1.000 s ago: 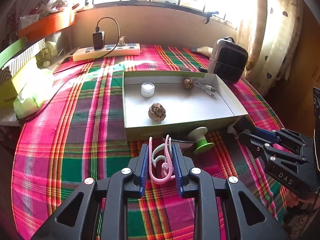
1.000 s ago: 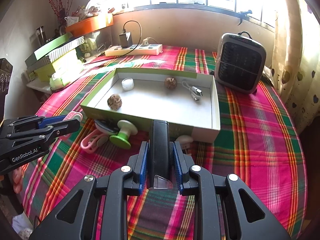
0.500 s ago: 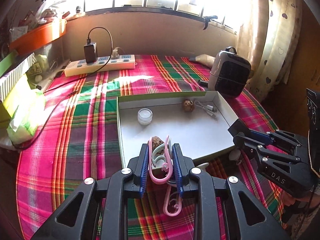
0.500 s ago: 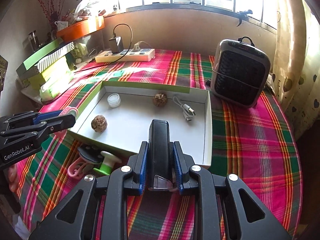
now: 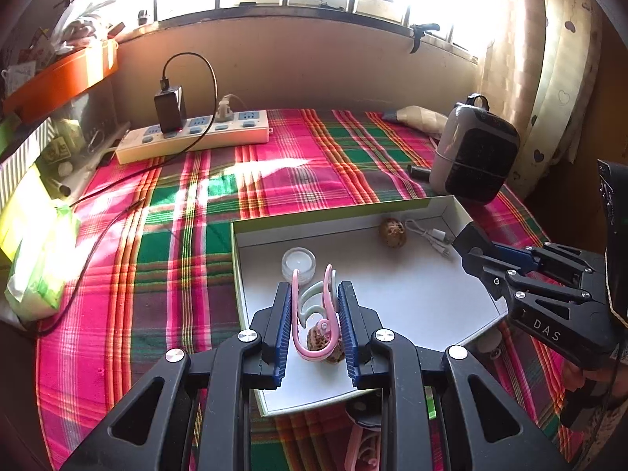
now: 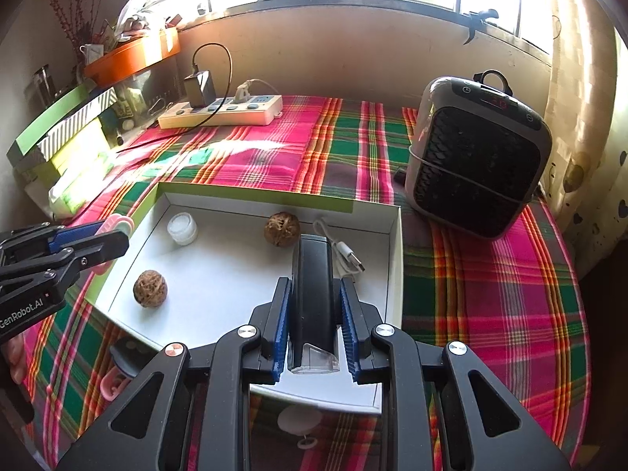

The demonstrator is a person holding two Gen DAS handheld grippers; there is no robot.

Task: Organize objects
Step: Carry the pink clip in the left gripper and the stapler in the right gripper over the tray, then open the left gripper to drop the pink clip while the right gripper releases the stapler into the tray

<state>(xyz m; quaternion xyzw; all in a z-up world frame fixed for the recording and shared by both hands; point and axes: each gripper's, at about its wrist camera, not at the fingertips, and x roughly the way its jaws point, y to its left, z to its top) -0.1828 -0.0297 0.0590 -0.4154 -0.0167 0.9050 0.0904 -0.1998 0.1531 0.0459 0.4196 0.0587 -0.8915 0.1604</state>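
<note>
Your left claw point(image 5: 314, 327) is clamped on a pink hook clip point(image 5: 314, 314), held above the near-left part of the white tray point(image 5: 412, 294). Your right claw point(image 6: 315, 324) grips a black oblong device point(image 6: 314, 294), possibly a lamp, over the tray's near-right part. Inside lie two walnuts point(image 6: 150, 288), a small jar point(image 6: 182, 228) and a white cable point(image 6: 340, 249). The tray rests on the plaid worktop point(image 6: 490, 294).

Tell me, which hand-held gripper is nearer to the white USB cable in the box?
Right. The right hand-held gripper, holding a black device, is beside the USB cable. The left hand-held gripper is over the box's opposite side.
</note>
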